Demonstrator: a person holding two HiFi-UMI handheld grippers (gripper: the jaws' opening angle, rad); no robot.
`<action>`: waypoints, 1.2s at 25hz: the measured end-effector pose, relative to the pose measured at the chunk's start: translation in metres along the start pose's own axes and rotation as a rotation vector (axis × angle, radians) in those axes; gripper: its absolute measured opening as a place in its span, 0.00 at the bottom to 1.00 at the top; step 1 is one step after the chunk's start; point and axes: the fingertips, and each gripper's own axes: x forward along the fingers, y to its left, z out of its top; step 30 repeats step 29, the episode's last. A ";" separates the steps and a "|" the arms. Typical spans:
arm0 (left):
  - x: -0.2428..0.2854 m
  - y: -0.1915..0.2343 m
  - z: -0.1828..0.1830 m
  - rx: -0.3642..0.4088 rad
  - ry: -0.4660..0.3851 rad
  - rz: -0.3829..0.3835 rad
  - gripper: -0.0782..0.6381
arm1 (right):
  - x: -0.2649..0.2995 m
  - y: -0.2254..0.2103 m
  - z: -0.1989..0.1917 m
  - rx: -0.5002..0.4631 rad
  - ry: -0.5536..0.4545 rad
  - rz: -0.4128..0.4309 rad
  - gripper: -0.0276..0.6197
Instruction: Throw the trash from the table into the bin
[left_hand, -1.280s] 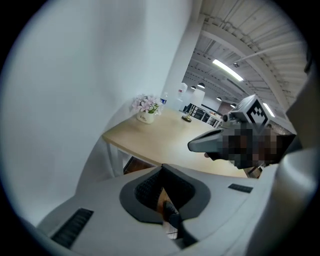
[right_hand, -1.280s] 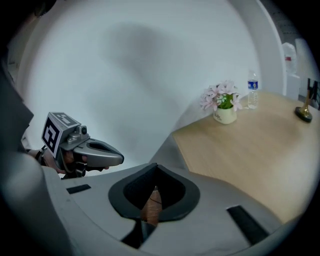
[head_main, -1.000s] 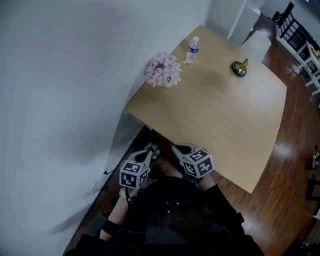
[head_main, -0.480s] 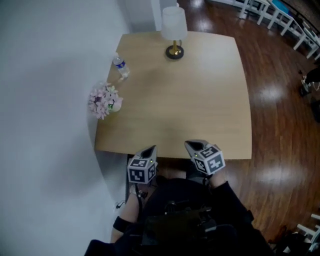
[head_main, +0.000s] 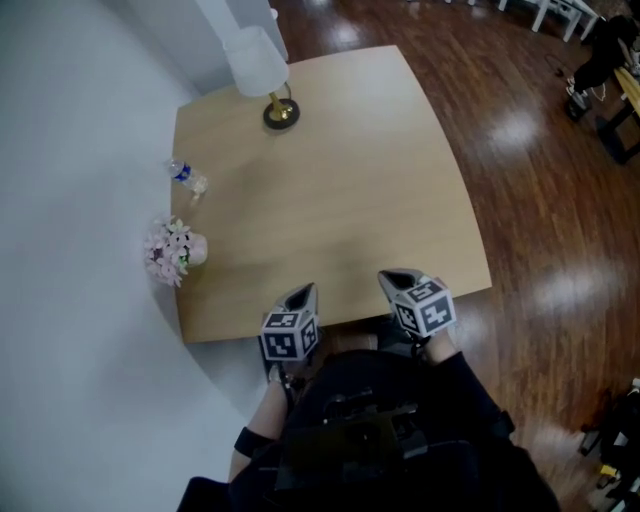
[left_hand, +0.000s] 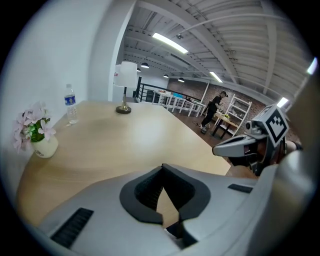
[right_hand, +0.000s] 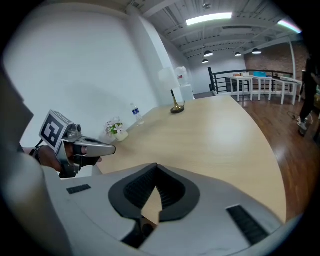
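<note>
A clear plastic water bottle (head_main: 188, 180) stands near the wall edge of the wooden table (head_main: 380, 200); the same bottle (left_hand: 70, 103) (right_hand: 136, 114) appears in both gripper views. My left gripper (head_main: 304, 293) (left_hand: 163, 171) and right gripper (head_main: 393, 278) (right_hand: 156, 168) hang side by side over the table's near edge. Each is shut with nothing between its pads. Each gripper view also catches the other one: the right gripper (left_hand: 239, 148) and the left gripper (right_hand: 95, 148). No bin is in view.
A small vase of pink flowers (head_main: 171, 250) sits at the table's left edge by the white wall. A lamp (head_main: 270, 90) with a white shade stands at the far end. Dark wooden floor (head_main: 540, 200) lies to the right, with furniture and a person far off.
The head view has swung round, so the table turned from a diagonal to lying straight ahead. Both grippers shifted from beside the table's corner to its near edge, still shut and empty.
</note>
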 end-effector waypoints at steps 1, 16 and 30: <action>0.002 -0.001 0.001 0.001 0.003 -0.001 0.11 | 0.001 -0.002 0.001 0.001 -0.003 -0.001 0.05; 0.008 0.005 0.011 -0.014 -0.001 0.014 0.11 | 0.009 -0.017 0.011 -0.043 -0.001 -0.021 0.04; 0.005 0.008 0.008 -0.016 0.003 0.018 0.11 | 0.011 -0.014 0.009 -0.037 0.004 -0.017 0.04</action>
